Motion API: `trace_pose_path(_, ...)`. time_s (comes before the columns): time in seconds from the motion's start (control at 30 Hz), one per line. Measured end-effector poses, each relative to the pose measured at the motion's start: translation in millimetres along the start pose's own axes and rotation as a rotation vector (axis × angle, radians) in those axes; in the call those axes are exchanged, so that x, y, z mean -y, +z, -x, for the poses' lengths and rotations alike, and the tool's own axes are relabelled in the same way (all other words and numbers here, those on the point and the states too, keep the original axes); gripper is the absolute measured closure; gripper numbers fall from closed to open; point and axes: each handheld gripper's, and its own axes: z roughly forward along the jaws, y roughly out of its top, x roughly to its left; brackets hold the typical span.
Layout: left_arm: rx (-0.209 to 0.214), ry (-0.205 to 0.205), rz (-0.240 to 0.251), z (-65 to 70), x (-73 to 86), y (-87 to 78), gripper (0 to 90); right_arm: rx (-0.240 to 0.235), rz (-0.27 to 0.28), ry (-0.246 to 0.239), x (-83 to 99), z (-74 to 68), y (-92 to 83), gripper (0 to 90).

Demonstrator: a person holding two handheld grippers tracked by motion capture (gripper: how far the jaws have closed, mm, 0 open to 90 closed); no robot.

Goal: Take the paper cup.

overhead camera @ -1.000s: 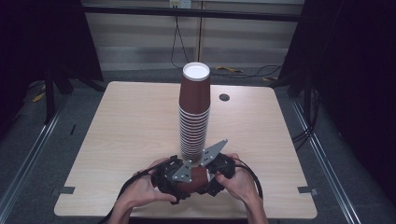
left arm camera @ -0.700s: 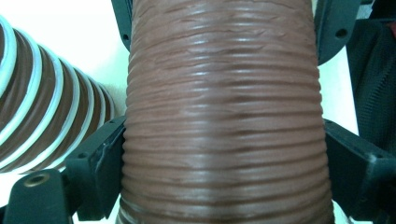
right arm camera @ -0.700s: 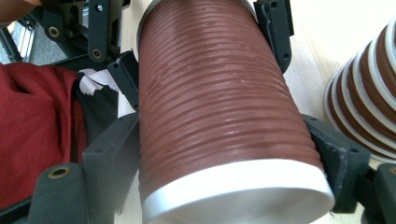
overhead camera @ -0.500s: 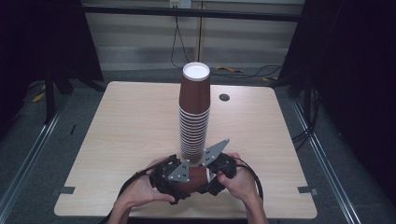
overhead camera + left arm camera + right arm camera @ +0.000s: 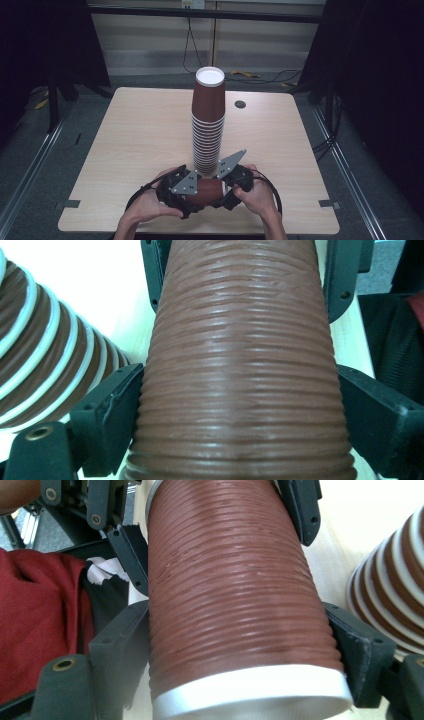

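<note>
Two grippers on one brown ribbed cup [image 5: 206,192], lying sideways nr table [image 5: 135,130] front edge: left gripper [image 5: 240,405] jaws just closing, pads against cup walls; right gripper [image 5: 240,650] clamped nr white rim. Cup stack [image 5: 208,125] just behind.

left gripper [image 5: 186,196]: black body, grey three-cornered plate with dark screw holes
right gripper [image 5: 227,187]: black body, grey three-cornered plate
jaws: black, brass-ringed screw holes
cables: black, looped
clothing: red garment, bare forearms
</note>
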Motion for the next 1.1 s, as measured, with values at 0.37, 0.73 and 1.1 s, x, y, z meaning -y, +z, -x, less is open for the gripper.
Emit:
trace_pose_path(0.37,0.005,0.002,0.038,-2.0,3.0,-2.6,11.8,-0.005,0.007,0.002,0.1,0.0,1.1,20.3)
trace_pose_path(0.73,0.034,0.002,0.086,-5.5,5.3,-5.4,11.8,-0.009,0.011,-0.008,1.2,1.2,-0.8,20.5)
trace_pose_path(1.1,0.019,-0.044,0.199,-7.4,9.3,-16.5,15.1,0.006,0.017,0.007,6.0,2.2,-1.4,20.7)
